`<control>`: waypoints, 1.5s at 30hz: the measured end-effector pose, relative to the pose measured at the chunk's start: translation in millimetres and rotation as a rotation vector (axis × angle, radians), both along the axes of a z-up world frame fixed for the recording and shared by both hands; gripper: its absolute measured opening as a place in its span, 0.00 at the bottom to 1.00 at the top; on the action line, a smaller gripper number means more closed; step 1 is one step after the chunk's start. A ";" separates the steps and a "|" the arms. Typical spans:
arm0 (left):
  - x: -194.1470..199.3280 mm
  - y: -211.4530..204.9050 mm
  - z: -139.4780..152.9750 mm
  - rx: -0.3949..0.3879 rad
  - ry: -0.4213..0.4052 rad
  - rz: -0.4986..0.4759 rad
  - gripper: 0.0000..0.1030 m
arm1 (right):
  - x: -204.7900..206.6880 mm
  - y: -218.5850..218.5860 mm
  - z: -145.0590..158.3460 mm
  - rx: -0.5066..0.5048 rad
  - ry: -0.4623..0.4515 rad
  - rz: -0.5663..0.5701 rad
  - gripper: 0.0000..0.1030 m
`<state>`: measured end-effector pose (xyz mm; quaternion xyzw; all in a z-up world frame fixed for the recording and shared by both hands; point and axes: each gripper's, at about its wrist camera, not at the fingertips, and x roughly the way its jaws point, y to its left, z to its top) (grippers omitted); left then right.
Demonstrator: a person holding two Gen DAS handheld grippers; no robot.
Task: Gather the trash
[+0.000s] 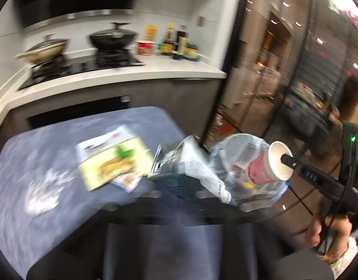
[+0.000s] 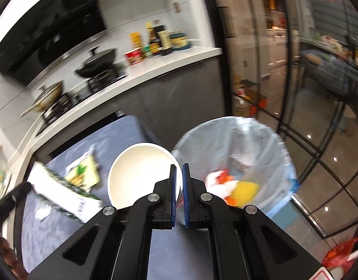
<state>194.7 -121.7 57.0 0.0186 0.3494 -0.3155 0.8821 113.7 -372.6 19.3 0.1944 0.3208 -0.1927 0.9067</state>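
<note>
Right hand-held gripper [image 2: 179, 187]: I pinch the cup [image 2: 141, 175] rim, jaws nearly closed.
Left hand-held gripper [image 1: 176, 193]: I grip a packet [image 1: 190, 177].
Risk: thin rim hold; cup may slip, missing the bin [image 2: 281, 144].

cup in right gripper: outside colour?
Pink-red with a white rim, paper cup; the left wrist view shows it best.

Both wrist views face stove counter [image 1: 122, 74]; share bin [image 2: 237, 140].

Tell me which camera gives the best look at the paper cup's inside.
The right wrist view: the white-lined paper cup opens toward the lens, its rim pinched by the right claw. The left wrist view shows the cup sideways, pink wall visible, over the bag-lined trash bin.
</note>
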 end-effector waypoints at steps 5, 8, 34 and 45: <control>31.0 -71.1 -10.7 0.028 0.005 -0.043 0.00 | 6.2 -51.5 -20.6 -0.007 0.052 -0.073 0.05; 41.8 -84.7 -25.6 0.029 0.057 -0.035 0.00 | 8.5 -71.0 -36.0 0.009 0.081 -0.098 0.05; 45.8 -87.6 -84.9 0.131 0.124 0.034 0.65 | 20.7 -107.7 -78.1 0.052 0.133 -0.154 0.11; 56.2 -108.1 -97.3 0.126 0.142 0.035 0.79 | 15.6 -109.9 -70.7 0.027 0.091 -0.169 0.49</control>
